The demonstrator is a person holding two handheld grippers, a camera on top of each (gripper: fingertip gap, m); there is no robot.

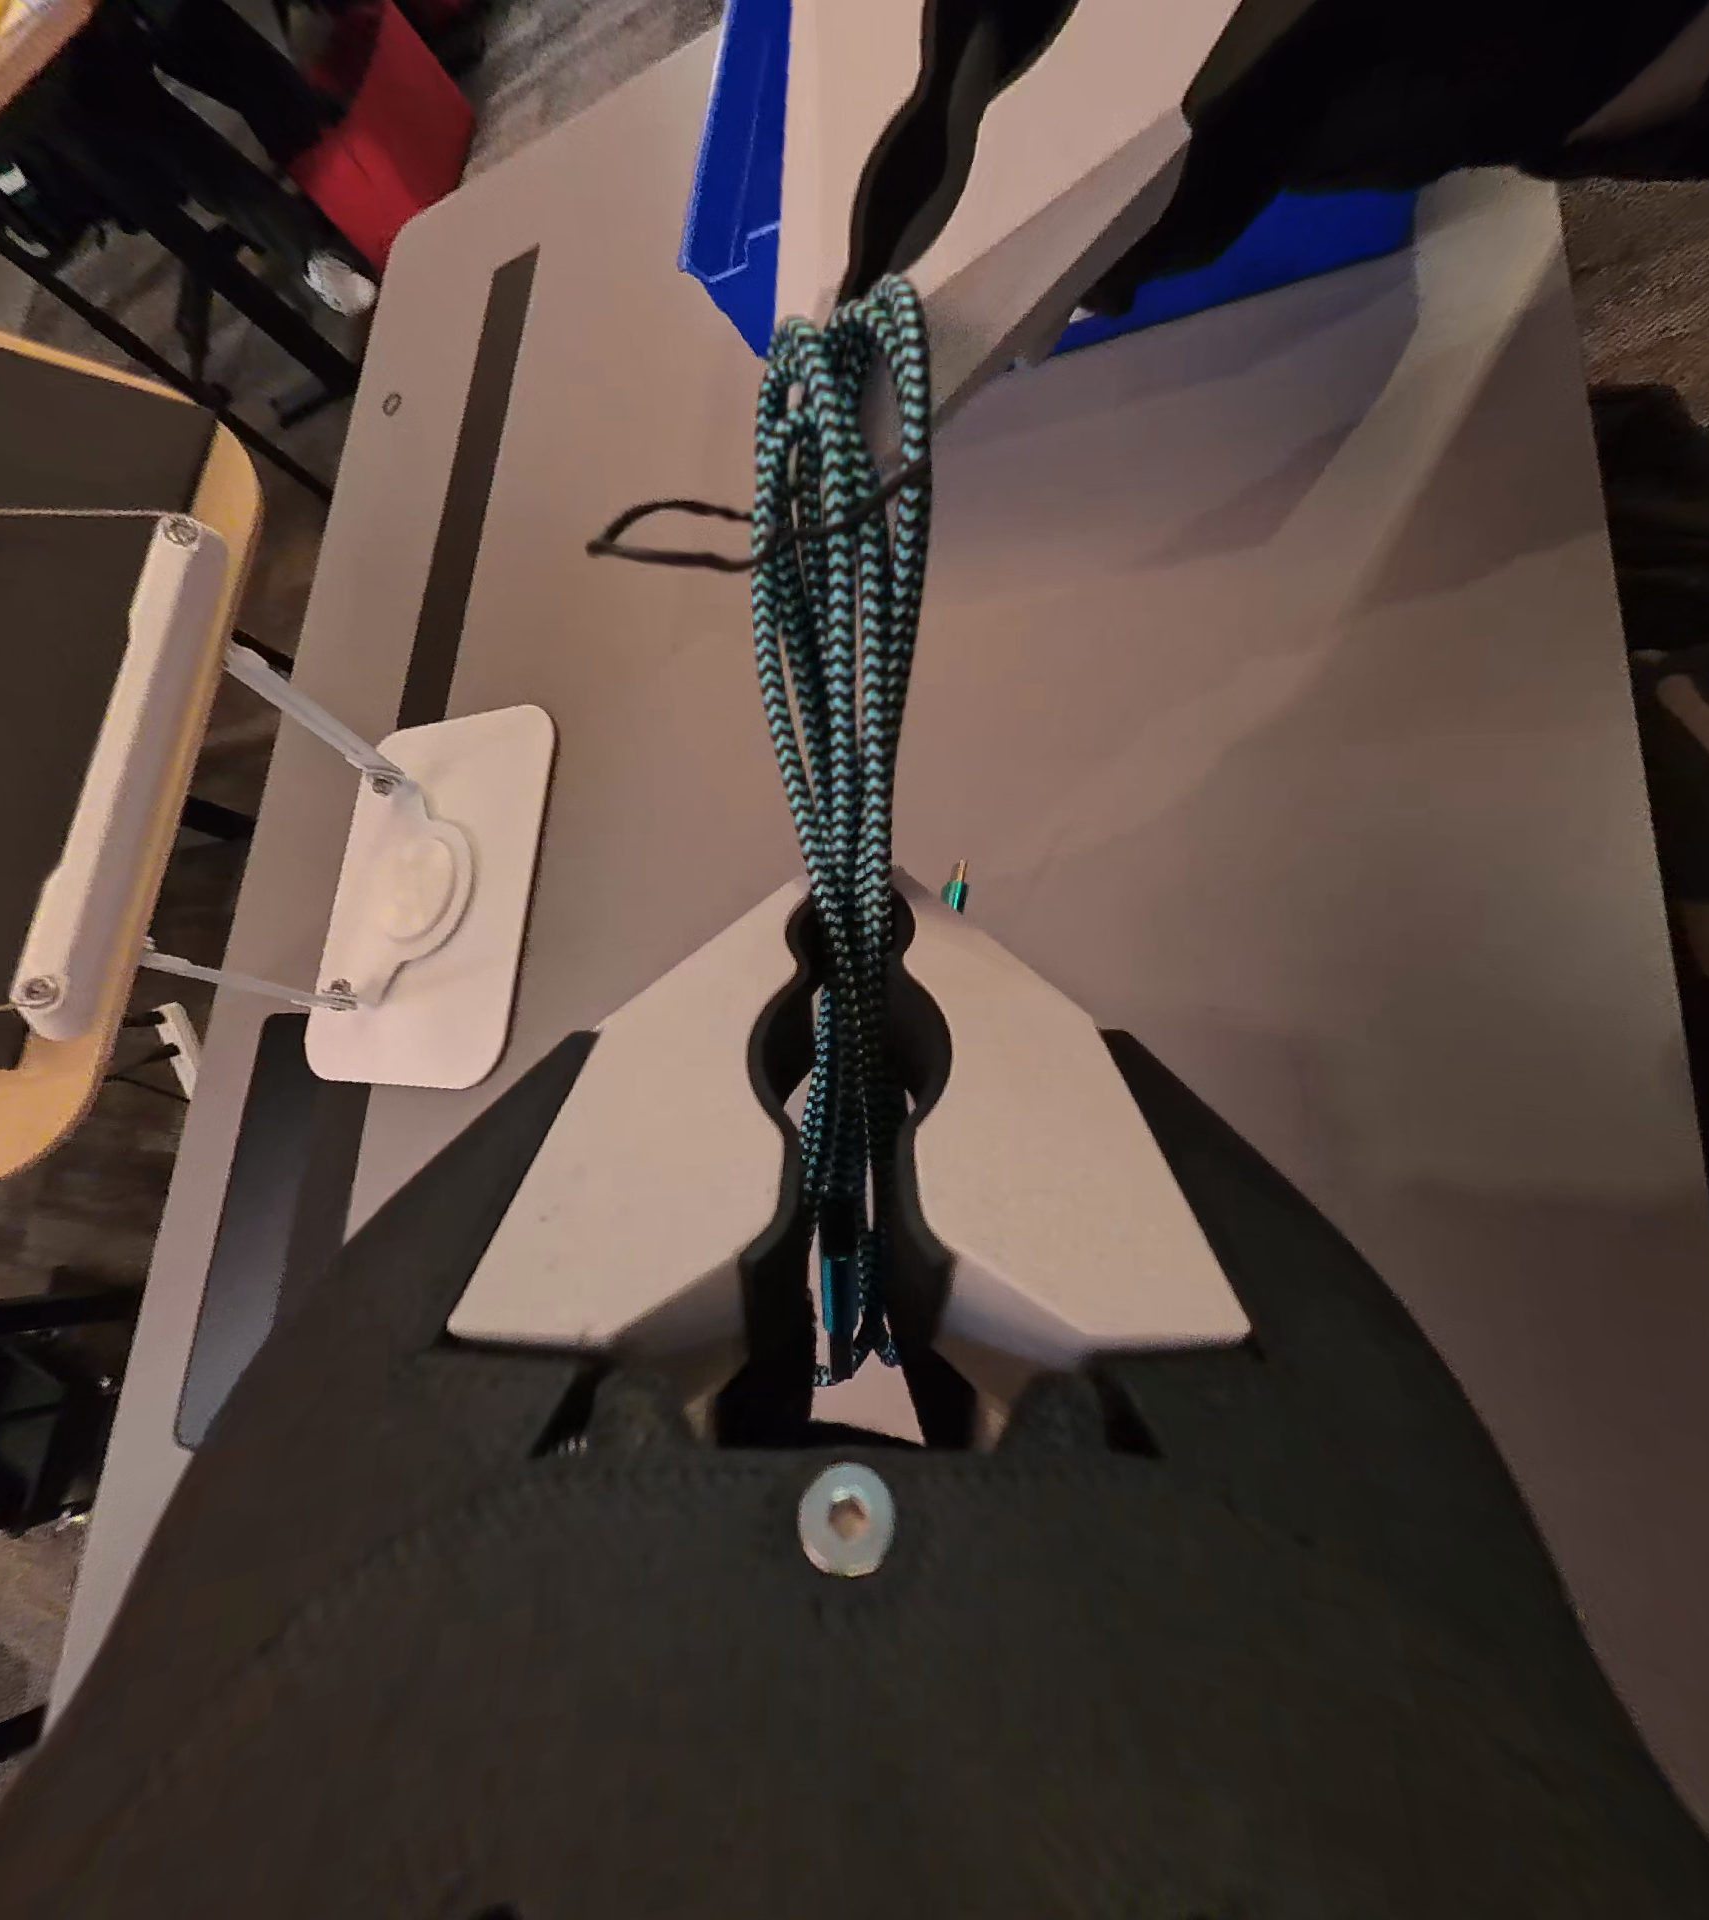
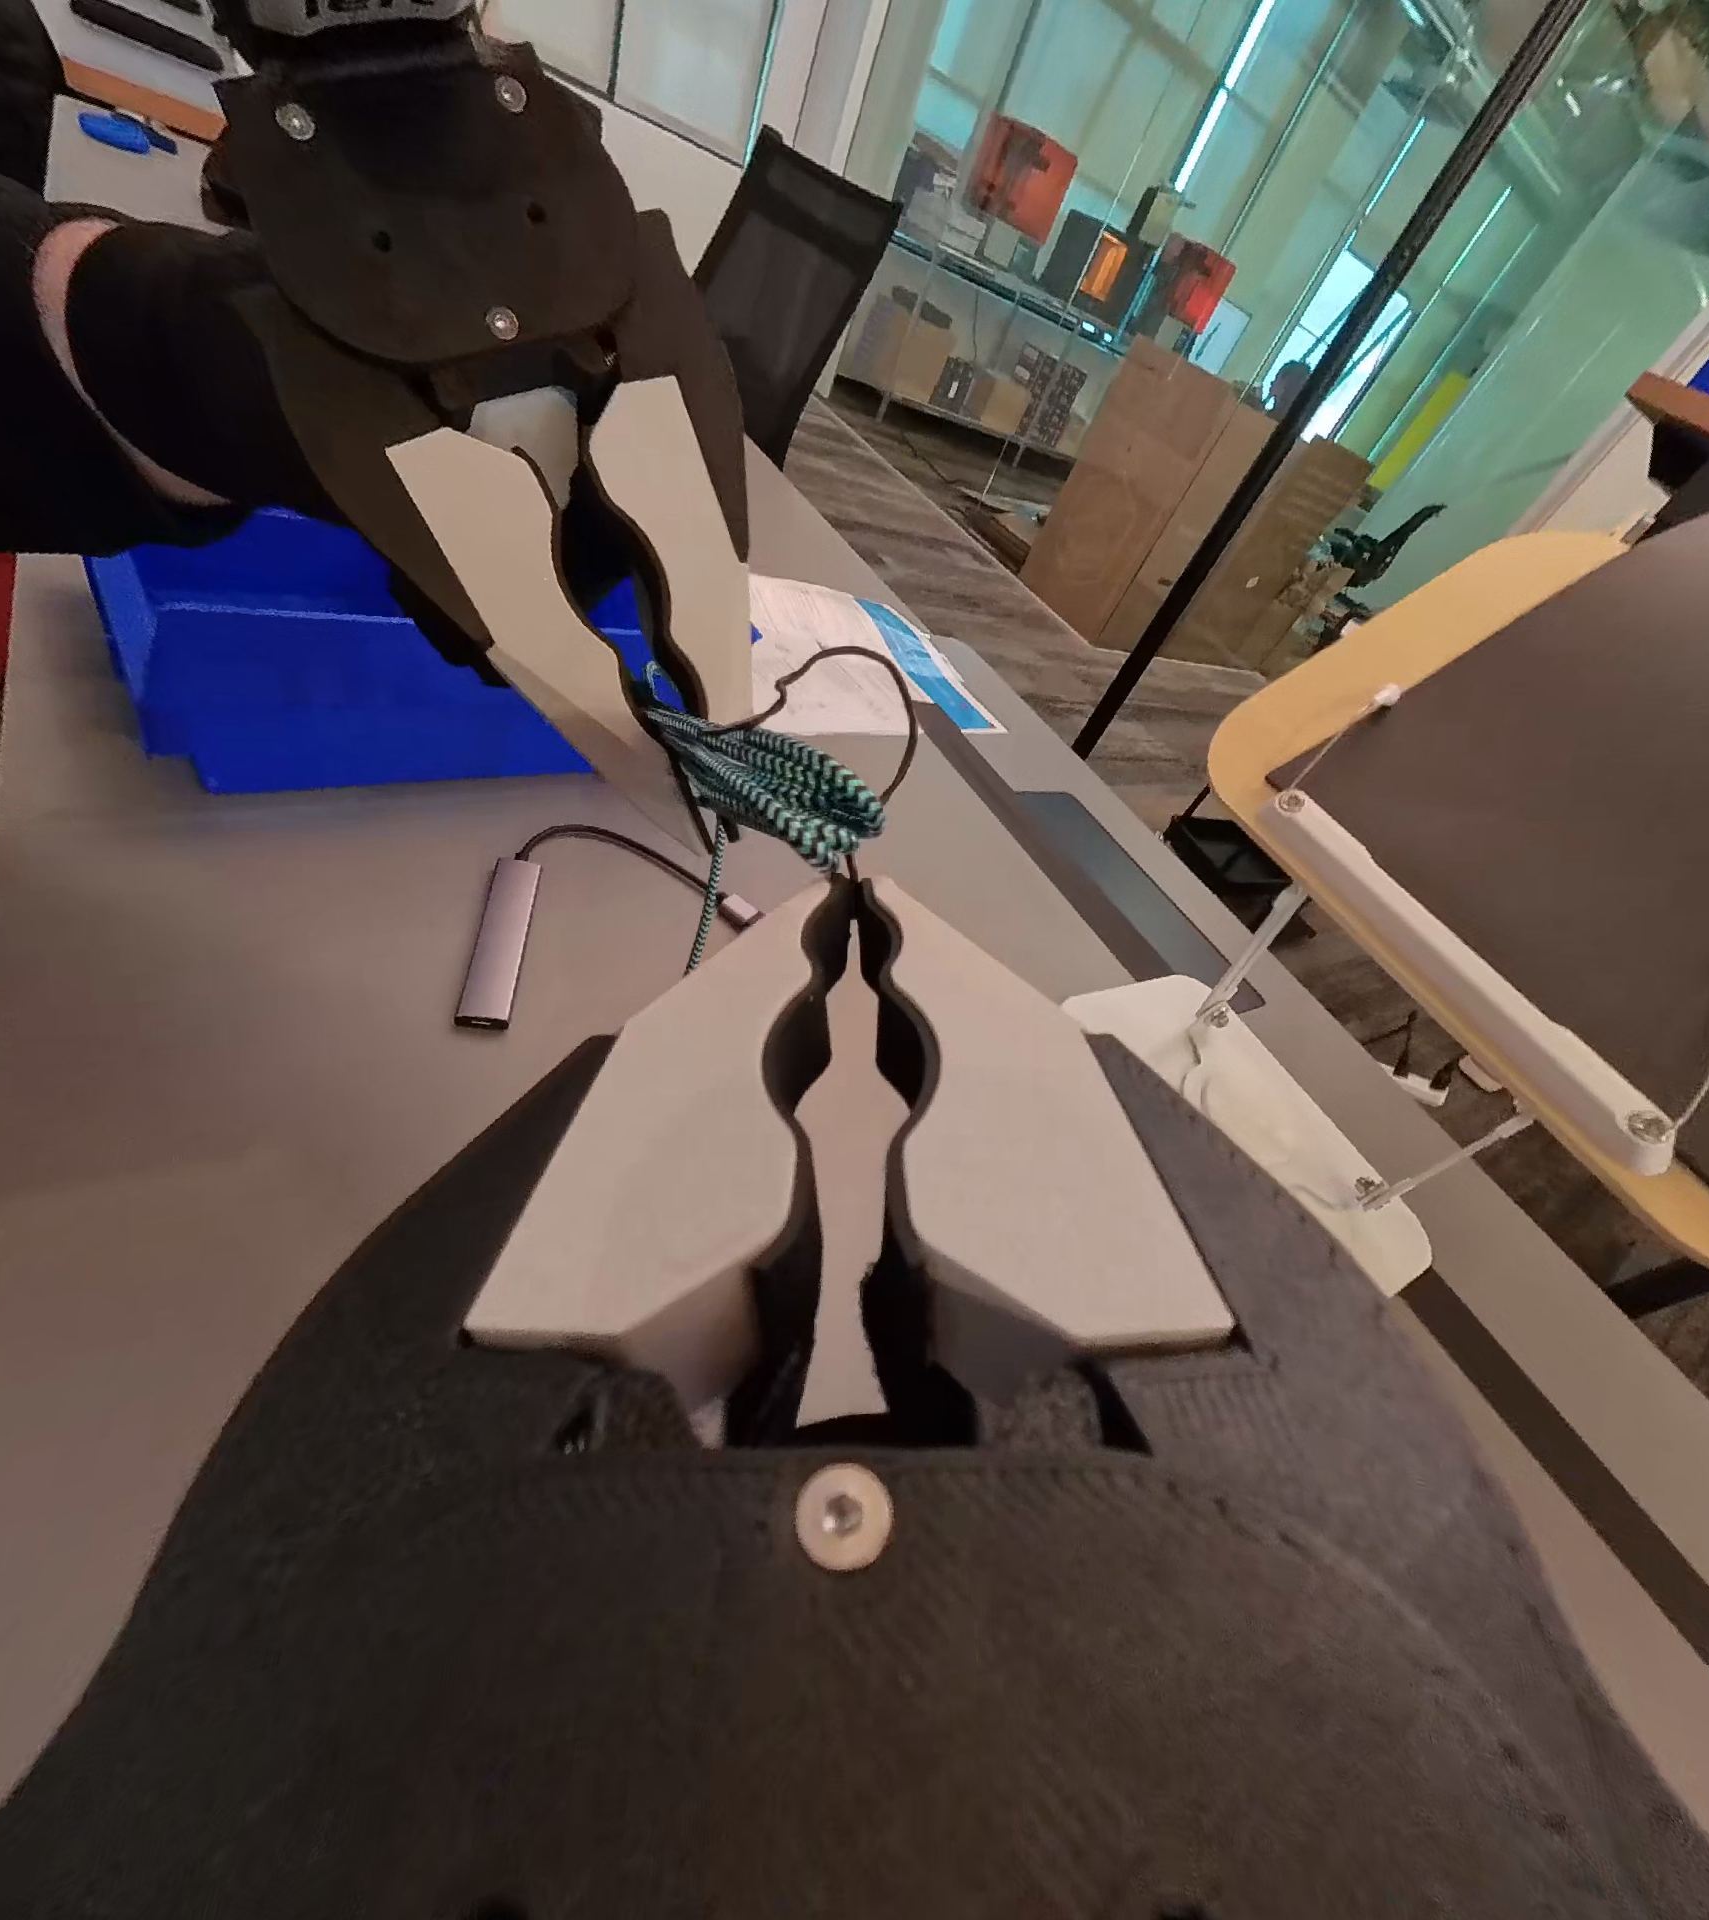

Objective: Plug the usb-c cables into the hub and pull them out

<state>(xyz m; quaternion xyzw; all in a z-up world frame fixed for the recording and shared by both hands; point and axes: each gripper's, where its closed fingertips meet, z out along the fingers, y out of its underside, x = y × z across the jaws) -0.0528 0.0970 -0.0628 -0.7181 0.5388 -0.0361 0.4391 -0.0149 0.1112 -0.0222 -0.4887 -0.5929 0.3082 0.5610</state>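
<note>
The coiled cable bundle of teal-and-black braided cord (image 1: 834, 665) hangs above the desk, pinched in the closed left claw (image 1: 850, 914), while the right claw (image 2: 845, 894), nearly closed, grips a thin black tie (image 2: 871, 686) at the bundle's loop end. The slim grey metal hub (image 2: 500, 940) lies on the grey desk (image 2: 206, 1091) with its ports free, so I judge no plugging has begun. Around it stand a blue plastic bin (image 2: 310, 675), a white clamp stand (image 1: 434, 894) and, further off, glass office walls.

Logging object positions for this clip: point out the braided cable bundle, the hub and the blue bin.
braided cable bundle (image 1: 834, 665): left wrist view, mid-length strands.
hub (image 2: 499, 940): right wrist view, top face.
blue bin (image 2: 330, 686): right wrist view, front wall.
</note>
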